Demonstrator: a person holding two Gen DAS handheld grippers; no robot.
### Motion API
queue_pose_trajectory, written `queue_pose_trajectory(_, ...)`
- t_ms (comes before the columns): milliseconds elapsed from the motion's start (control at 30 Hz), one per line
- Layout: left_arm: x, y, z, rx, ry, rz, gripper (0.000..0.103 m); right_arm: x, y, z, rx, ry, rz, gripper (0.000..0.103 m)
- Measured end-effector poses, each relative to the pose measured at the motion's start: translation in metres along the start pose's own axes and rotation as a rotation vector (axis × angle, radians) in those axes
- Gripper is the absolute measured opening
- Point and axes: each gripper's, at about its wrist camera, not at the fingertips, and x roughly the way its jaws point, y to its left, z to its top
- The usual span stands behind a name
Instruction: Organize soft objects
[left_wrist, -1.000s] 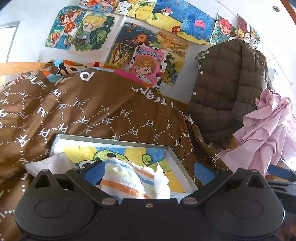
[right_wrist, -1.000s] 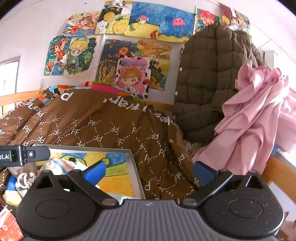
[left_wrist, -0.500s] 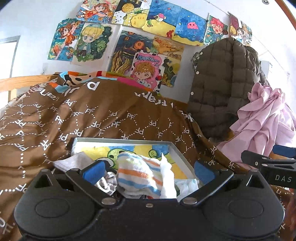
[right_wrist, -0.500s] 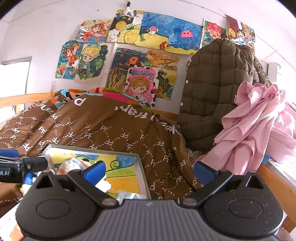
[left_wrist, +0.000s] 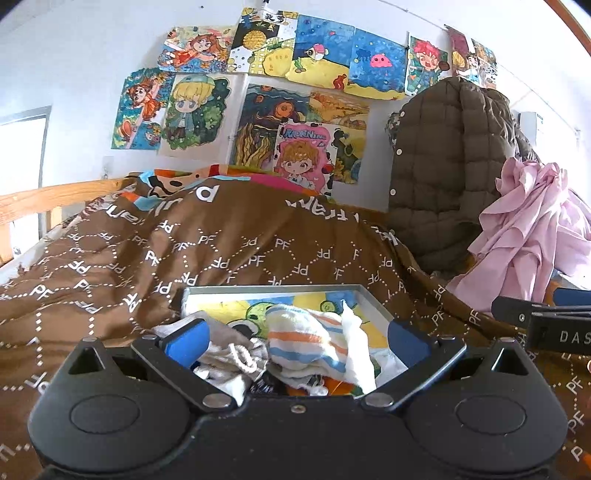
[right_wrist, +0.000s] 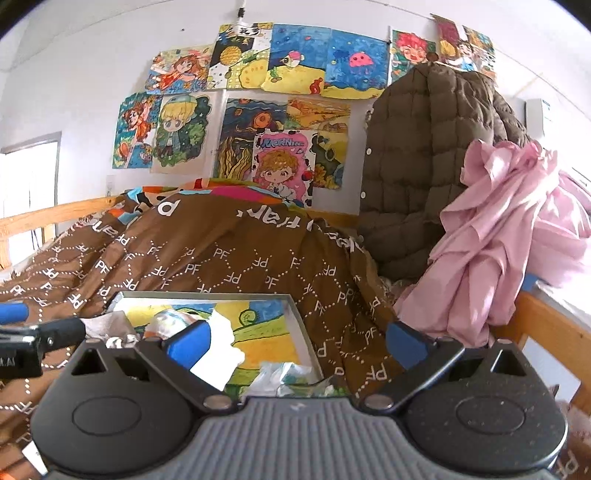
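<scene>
Both claws are seen hovering over the bed, and each one is spread wide with nothing pinched between the blue pads. The left claw (left_wrist: 297, 341) is parked right above a pile of soft stuff sitting in a shallow grey tray (left_wrist: 373, 301) with a cartoon picture on its bottom. In that pile a striped cloth (left_wrist: 306, 341) with orange and blue bands is bunched up in the middle, a greyish cloth with a drawstring (left_wrist: 236, 356) is found just left of it and touching it, and a white cloth (left_wrist: 356, 347) is draped along its right side. The tray is laid on a brown quilt (left_wrist: 221, 254) printed with "PF". From the right wrist view the right claw (right_wrist: 295, 341) is held over the tray's right half, where a crumpled pale cloth (right_wrist: 284, 376) is tucked by the near edge. A brown puffer jacket (right_wrist: 424, 155) and pink fabric (right_wrist: 491, 236) are piled to the right, with drawings (right_wrist: 284, 62) stuck on the wall behind.
</scene>
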Motion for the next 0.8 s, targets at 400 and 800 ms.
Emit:
queue_pose_trajectory(400,-0.059,0.011,-0.036,0.035,0.051,0.048,0.102,-0.036,0.006,-0.042,0.099,0.056,0.057,0.103)
queue_pose_trajectory(800,-0.076,0.021,-0.063,0.051,0.095,0.075,0.102,-0.067,0.012,-0.064,0.128,0.104,0.076,0.103)
